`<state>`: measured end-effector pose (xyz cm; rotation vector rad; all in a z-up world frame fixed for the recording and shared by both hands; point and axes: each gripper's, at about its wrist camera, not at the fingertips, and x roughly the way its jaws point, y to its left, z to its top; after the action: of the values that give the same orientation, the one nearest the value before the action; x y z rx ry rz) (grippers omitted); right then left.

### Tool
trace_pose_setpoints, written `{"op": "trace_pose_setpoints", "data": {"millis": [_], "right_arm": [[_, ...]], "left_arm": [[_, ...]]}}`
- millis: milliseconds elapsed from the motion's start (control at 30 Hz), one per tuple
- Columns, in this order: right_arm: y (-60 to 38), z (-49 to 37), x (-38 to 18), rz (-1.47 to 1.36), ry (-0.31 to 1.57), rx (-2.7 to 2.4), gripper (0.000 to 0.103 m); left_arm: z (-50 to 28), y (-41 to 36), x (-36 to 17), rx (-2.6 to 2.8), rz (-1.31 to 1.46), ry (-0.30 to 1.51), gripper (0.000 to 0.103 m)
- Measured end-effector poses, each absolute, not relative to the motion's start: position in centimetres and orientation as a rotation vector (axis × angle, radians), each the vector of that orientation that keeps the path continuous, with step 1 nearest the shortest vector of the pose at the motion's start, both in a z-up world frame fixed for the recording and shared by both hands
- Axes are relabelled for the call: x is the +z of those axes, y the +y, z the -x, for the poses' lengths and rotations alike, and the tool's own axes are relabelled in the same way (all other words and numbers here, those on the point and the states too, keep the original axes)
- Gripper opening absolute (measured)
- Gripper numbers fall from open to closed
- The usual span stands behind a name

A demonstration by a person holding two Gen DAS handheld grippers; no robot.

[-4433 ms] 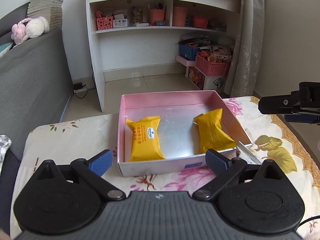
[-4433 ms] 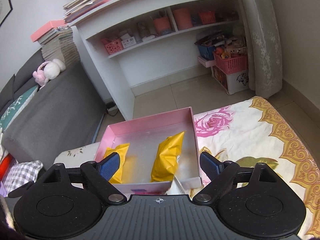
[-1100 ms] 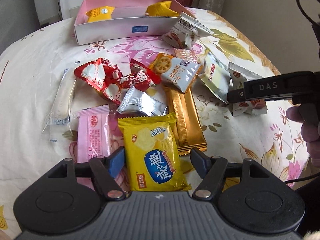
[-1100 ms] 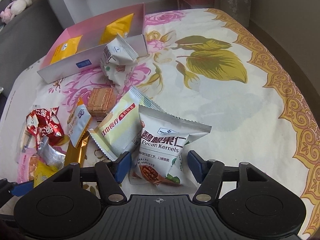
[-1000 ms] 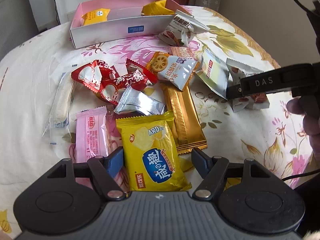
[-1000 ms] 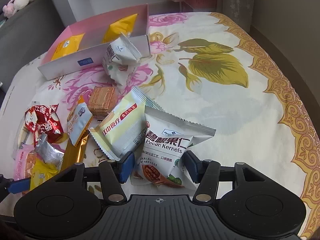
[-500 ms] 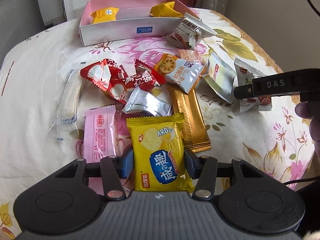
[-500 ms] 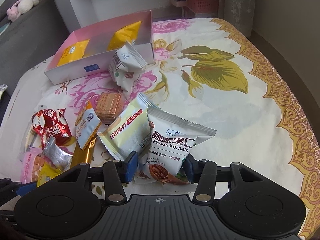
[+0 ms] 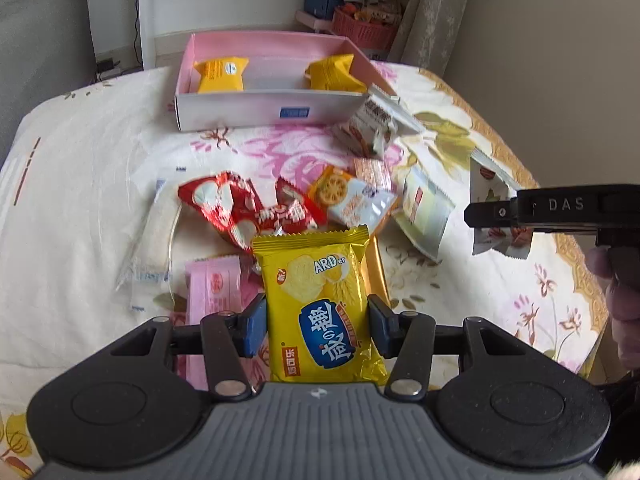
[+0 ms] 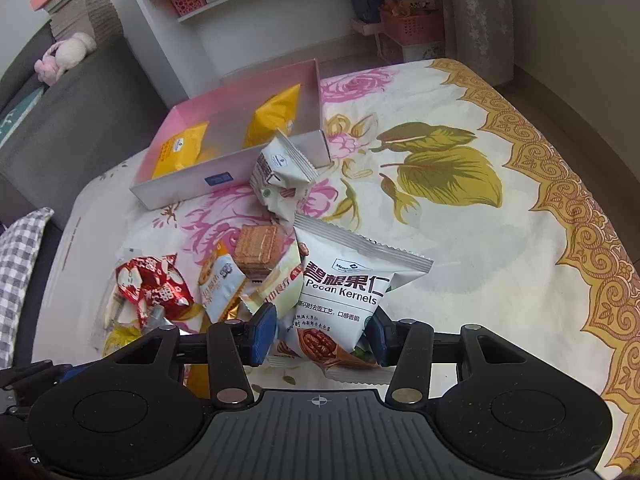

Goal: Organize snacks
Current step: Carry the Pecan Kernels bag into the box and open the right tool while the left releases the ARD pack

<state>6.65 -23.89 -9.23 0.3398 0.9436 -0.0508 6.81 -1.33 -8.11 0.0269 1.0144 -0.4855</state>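
Although two yellow packets (image 9: 219,75) already lie inside the pink box (image 9: 256,111) at the far side of the flowered cloth (image 10: 500,240), most of the sorting looks undone. A loose heap of snacks sits on the cloth nearer the person: red wrappers (image 9: 236,208), a cracker pack with a ring-biscuit picture (image 9: 352,200), a pink wafer pack (image 9: 212,292), a clear-wrapped bar (image 9: 156,236), a gold bar largely hidden under the others, a pale green-white pack (image 9: 426,210), a wafer square (image 10: 256,248) and a crumpled white bag (image 10: 280,172) leaning against the box's near wall.

The left gripper (image 9: 316,326) has its blue pads pressed on the sides of a yellow cracker packet (image 9: 320,300), which stands clear of the pile. The right gripper (image 10: 320,336) is clamped on a white pecan kernel bag (image 10: 344,300), held upright above the cloth. Both sets of jaws have just been closing, each with its packet between them.

So I'd judge this as an early stage: two items stowed, two more gripped and ready to carry to the box, and roughly eight left on the cloth. The box has plenty of bare floor between its two packets.
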Motion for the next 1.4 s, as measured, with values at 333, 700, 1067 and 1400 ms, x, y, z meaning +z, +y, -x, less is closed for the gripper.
{"op": "trace_pose_setpoints", "data": {"millis": [333, 700, 1067, 1400], "right_arm": [[-24.1, -7.0, -5.7, -0.400, 0.853, 0.001, 0.047], [-23.1, -10.1, -2.5, -0.414, 0.798, 0.030, 0.047], [-22.7, -17.8, -2.9, -0.431, 0.810, 0.062, 0.047], [-24.2, -25.7, -5.8, -0.477, 0.794, 0.055, 0.047]], "left_arm": [[-8.6, -0.5, -5.3, -0.460, 0.035, 0.937, 0.048], [-12.3, -0.9, -3.3, -0.414, 0.032, 0.885, 0.048], [-19.6, -2.3, -4.0, -0.363, 0.035, 0.872, 0.048], [-24.8, -3.0, -7.1, -0.335, 0.099, 0.839, 0.048]]}}
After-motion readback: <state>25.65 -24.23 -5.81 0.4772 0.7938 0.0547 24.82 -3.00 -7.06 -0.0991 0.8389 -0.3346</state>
